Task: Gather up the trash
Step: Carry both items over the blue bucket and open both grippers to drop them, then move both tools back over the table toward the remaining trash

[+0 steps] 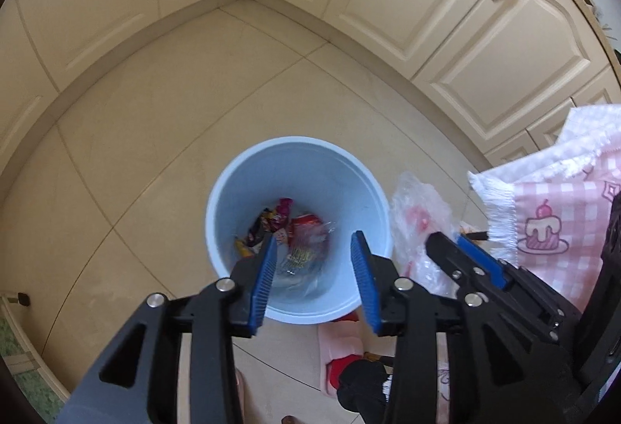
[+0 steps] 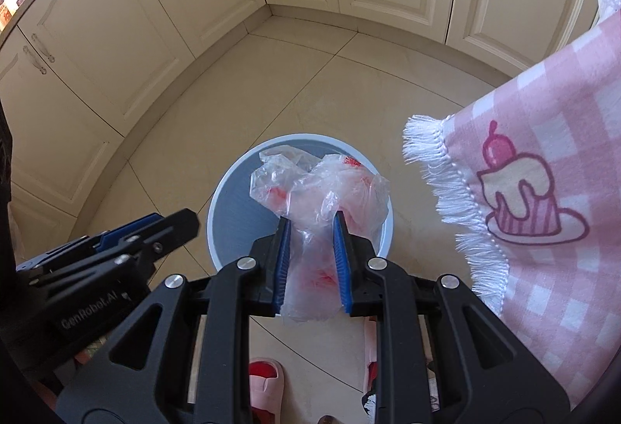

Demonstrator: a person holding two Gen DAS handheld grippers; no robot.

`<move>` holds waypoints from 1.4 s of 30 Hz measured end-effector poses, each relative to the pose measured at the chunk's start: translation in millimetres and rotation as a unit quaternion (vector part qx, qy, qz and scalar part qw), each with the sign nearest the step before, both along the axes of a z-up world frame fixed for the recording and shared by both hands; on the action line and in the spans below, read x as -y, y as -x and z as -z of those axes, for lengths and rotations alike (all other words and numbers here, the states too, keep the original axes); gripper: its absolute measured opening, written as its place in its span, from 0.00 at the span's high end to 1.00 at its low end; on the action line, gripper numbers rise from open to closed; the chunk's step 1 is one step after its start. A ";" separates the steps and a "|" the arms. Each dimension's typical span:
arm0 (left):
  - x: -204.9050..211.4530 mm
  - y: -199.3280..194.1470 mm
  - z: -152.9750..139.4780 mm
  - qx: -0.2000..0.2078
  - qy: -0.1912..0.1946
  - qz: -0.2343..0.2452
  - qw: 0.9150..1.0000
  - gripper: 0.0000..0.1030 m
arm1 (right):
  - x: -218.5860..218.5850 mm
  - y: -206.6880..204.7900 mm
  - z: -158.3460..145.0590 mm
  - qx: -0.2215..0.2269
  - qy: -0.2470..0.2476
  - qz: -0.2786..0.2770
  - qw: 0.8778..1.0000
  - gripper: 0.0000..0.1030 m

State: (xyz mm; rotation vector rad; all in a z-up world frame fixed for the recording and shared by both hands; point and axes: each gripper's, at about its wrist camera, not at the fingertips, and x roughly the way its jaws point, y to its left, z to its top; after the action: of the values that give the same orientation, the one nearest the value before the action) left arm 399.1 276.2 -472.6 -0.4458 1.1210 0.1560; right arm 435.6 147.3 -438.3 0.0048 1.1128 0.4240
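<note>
Pale blue bin (image 1: 299, 168) sits on beige tile floor (image 1: 163, 137) in the cabinet corner, w/ snack wrappers (image 1: 287, 230) at the bottom. L gripper (image 1: 314, 241) hangs right over the bin mouth, jaws apart, nothing btwn the blue pads (image 1: 264, 269). R gripper (image 2: 312, 226) just beside it, clenched on a crumpled clear plastic bag (image 2: 322, 191) w/ red print; bag bulges out above the bin rim (image 2: 217, 199), not yet dropped in. Pink checked cloth (image 2: 543, 191) w/ cake print and white fringe hangs on the right, near the bin. Person's pink slippers (image 2: 268, 385) visible below the grippers.
</note>
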 end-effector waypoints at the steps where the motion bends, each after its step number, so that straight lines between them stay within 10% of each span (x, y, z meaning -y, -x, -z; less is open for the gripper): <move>1: -3.0 1.4 0.1 -0.001 0.001 -0.007 1.000 0.62 | 0.3 -0.6 0.7 0.000 0.001 -0.001 1.000 0.79; 15: -29.0 2.2 1.4 -0.008 0.008 -0.048 0.999 0.62 | -12.0 -4.1 1.9 0.006 -0.004 -0.010 1.000 0.78; 22: -32.0 0.4 0.5 -0.007 0.013 -0.053 0.998 0.62 | -18.1 -2.4 -1.6 0.016 -0.004 -0.006 1.000 0.55; 32: -30.8 2.2 -7.7 -0.002 0.009 -0.053 0.999 0.62 | -13.4 7.1 -15.3 0.020 -0.002 -0.002 1.000 0.55; 42: -12.2 43.1 -73.5 0.054 0.001 -0.036 0.998 0.62 | 7.2 54.0 -104.4 0.095 0.010 0.001 0.995 0.55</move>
State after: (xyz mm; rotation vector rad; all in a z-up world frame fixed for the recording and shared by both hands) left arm 355.9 288.4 -399.0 -0.4900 0.9993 0.1911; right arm 381.7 140.1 -333.9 -0.0508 0.9292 0.4025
